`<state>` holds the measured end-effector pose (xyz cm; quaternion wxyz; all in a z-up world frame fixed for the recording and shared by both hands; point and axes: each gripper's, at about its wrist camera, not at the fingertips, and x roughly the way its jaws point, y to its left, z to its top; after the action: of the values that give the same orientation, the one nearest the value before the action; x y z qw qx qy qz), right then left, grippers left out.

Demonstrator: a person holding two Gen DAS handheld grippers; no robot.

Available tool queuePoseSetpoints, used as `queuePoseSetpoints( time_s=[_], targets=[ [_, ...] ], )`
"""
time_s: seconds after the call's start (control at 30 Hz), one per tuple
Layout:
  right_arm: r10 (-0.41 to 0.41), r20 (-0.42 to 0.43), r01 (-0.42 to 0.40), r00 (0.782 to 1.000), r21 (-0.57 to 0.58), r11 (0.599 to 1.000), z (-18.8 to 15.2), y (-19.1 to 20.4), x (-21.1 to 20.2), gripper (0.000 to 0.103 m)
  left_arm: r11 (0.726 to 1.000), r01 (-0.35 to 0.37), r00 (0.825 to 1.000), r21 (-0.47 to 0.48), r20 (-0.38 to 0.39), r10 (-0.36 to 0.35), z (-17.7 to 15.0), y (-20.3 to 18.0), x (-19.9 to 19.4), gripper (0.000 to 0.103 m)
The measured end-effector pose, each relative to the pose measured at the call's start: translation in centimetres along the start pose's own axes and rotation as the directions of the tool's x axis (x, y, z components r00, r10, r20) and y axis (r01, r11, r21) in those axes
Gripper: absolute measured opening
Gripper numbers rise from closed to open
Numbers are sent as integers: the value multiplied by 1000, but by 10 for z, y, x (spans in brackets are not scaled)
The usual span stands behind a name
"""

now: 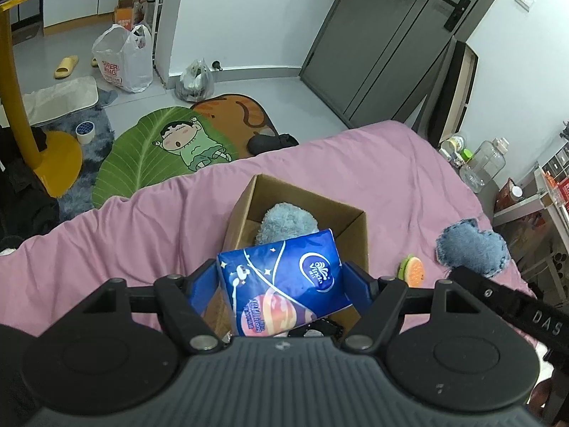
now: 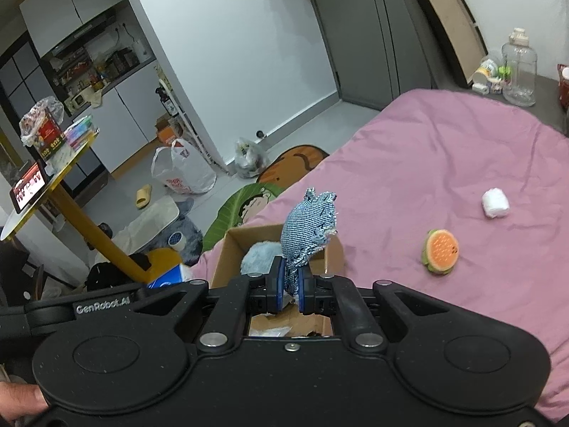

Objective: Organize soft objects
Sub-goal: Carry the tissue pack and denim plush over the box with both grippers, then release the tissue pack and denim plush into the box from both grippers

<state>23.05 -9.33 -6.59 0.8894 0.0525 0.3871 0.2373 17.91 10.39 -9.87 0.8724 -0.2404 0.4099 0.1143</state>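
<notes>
Two sets of tongs hover over the open cardboard box [image 1: 352,227] on the pink bed [image 1: 142,227]. Left tongs [image 1: 281,281] clamp a glossy blue tissue pack [image 1: 284,284]; right tongs [image 2: 291,284] pinch a frayed denim heart [image 2: 307,224]. Crowding could knock either loose onto the sheet. A fluffy blue plush [image 1: 288,220] already fills the box, apparently leaving little room. A burger toy [image 2: 441,251] waits nearby.

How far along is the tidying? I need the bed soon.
Done: a fluffy blue toy lies in the cardboard box. In hand: left gripper holds the tissue pack, right gripper the denim heart. Left: burger toy and white roll.
</notes>
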Motion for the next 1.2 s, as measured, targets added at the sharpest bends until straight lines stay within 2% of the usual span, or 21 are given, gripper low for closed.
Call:
queuePoseSetpoints(
  time_s=[0.73,0.87,1.2],
  targets=[
    [42,-99,-40,994,25,999,-10,2,48,8,1000,-17,996,-21,-87,15,9,4,57,75],
    [54,-115,-52,992,27,998,-10,2,55,8,1000,5,995,-30,-96,-8,13,7,60,77],
    [65,-148,-62,987,28,998,-10,3,73,8,997,-35,996,-74,-90,29,21,24,58,78]
  ],
)
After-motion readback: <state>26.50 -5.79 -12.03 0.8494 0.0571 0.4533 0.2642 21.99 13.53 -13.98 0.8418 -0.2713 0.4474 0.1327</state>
